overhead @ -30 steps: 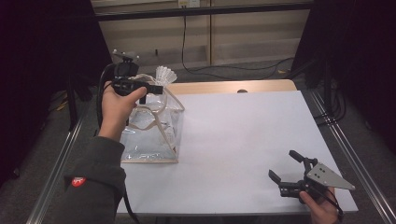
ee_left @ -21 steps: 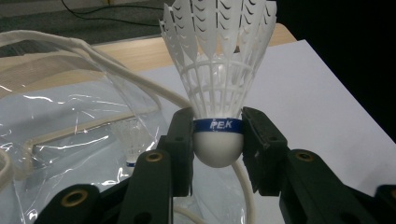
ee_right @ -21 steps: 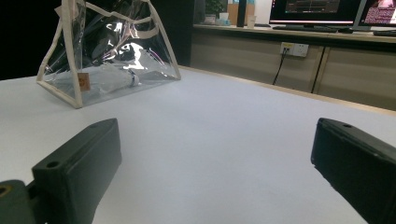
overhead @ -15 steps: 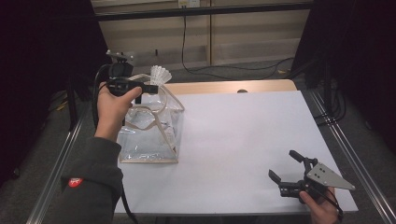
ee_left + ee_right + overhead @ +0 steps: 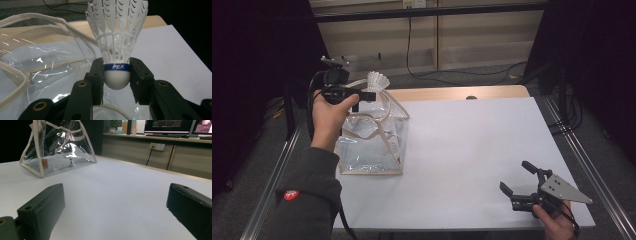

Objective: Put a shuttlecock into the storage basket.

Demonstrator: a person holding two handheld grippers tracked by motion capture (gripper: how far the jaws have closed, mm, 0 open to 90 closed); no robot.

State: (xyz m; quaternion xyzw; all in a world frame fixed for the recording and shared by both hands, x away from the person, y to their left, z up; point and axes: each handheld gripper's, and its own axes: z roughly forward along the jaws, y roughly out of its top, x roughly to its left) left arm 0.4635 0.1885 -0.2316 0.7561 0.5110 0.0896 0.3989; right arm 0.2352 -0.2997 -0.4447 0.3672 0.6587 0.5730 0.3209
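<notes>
White feathers of the shuttlecock [image 5: 117, 27] fan up from between the jaws of the left hand-held gripper [image 5: 116, 75], which is clamped on the cork base w/ the blue band, one pad each side. Vs the earlier high-view frames, the left hand has lifted a bit and drifted back toward the far-left corner, so the shuttlecock [image 5: 377, 80] now sits higher, above the rear top edge of the clear plastic bag [image 5: 374, 142] rather than low by its handles; the grip itself hasn't changed. Judged from that: pick-up is done, next is likely lowering it thru the bag's mouth, btw the cream straps [image 5: 17, 82], which look floppy and could snag the feathers. Bag stands on the tabletop [image 5: 472, 150] at its left side, directly below and in front of the left hand-held gripper [image 5: 362, 95]. Right hand-held gripper [image 5: 527, 192] rests near the front-right corner, jaws wide apart w/ nothing btw them, well apart from the bag [image 5: 57, 150]; unmoved.
</notes>
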